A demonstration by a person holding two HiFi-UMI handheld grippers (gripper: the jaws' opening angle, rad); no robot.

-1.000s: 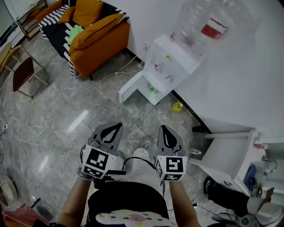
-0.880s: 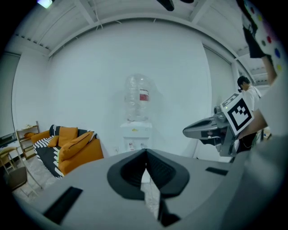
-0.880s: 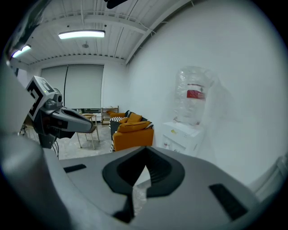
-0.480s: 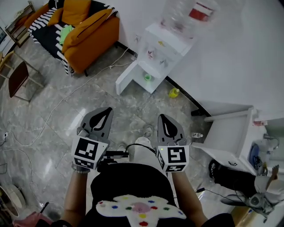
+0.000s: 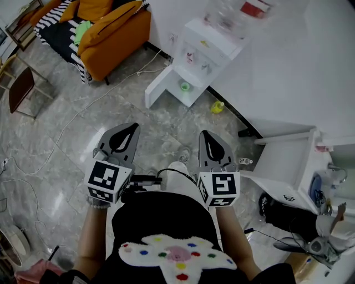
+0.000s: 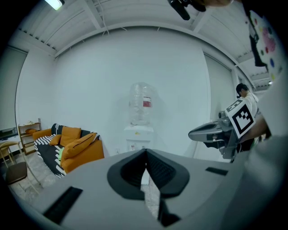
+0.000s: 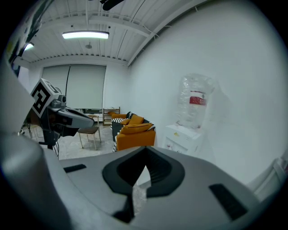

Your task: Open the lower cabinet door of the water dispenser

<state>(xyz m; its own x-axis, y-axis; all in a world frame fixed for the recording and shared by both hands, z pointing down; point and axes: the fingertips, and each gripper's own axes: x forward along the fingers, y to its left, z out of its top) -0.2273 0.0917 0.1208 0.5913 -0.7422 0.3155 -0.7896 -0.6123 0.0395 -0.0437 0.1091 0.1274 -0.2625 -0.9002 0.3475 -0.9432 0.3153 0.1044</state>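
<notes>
Change from the earlier frames: in the head view the water dispenser (image 5: 206, 47) has shifted up toward the top edge, and both grippers stand a little wider apart, the left one further left.

Item 1. Water dispenser, white, long axis upright, at the foot of the wall (image 5: 288, 66) where the floor (image 5: 66, 155) ends. Its front faces out over the floor toward the grippers. A clear bottle (image 5: 233, 14) stands inverted on top.
Item 2. Lower cabinet door (image 5: 161, 89), white, swung out from the base on the sofa side, with its free edge well out over the floor.
Item 3. Lower compartment, open; a small green object (image 5: 184, 86) is inside.
Item 4. Left gripper (image 5: 128, 128), jaws together, nothing between them, pointing at the dispenser and well apart from it.
Item 5. Right gripper (image 5: 206, 134), jaws together, nothing held, beside the left gripper and pointing the same way.
Item 6. Grey tiled floor, bare between the grippers and the dispenser. A white cable (image 5: 72, 122) runs across it on the left.
Item 7. Small yellow object (image 5: 217, 106), on the floor at the wall's foot, just right of the dispenser.
Item 8. Orange sofa (image 5: 111, 30), at the floor's far left.
Item 9. Chair (image 5: 25, 91), at the left edge.
Item 10. White furniture unit (image 5: 283, 166), close on the right.
</notes>
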